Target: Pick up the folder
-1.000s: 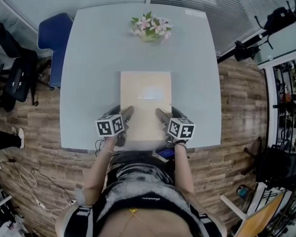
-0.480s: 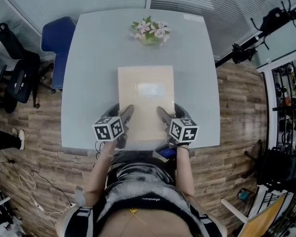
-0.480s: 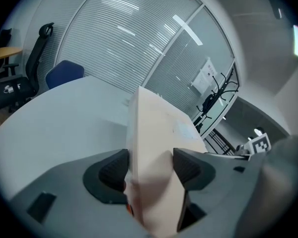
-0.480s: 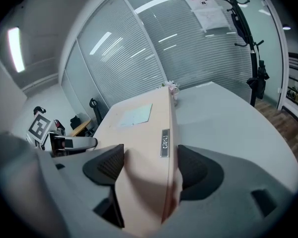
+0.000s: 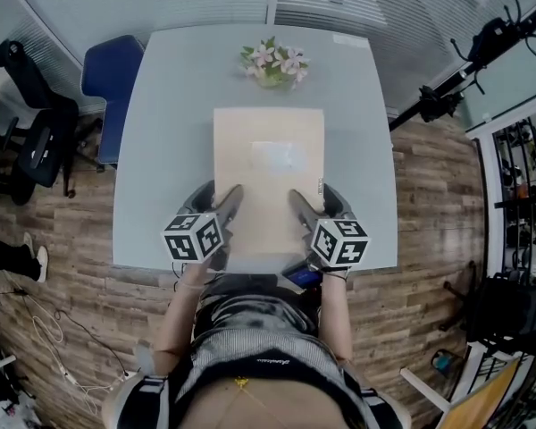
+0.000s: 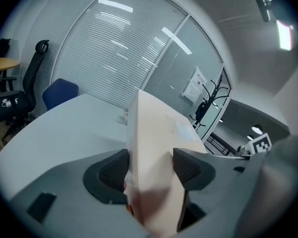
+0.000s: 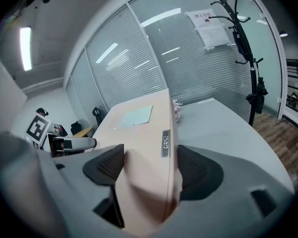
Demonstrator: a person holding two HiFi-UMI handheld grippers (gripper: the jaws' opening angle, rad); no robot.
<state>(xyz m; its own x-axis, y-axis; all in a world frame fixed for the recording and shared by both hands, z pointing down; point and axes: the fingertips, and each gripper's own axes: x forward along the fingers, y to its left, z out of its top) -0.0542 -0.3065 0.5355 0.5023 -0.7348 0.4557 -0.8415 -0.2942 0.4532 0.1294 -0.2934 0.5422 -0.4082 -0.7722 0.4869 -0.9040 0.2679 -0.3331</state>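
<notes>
While over grey table [image 5: 170, 105], beige folder [image 5: 268, 150] clamped at 7 o'clock by left gripper [image 5: 216, 200], at 5 o'clock by right gripper [image 5: 314, 200]; flowers [image 5: 272, 61] at 12 o'clock.

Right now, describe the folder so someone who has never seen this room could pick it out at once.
Start at the pale grey table beside the blinds. The folder is the flat beige rectangle at its middle, its near end pinched by the left gripper and the right gripper. Unlike the pink flowers at the far edge, it is plain, with a pale label on top.
</notes>
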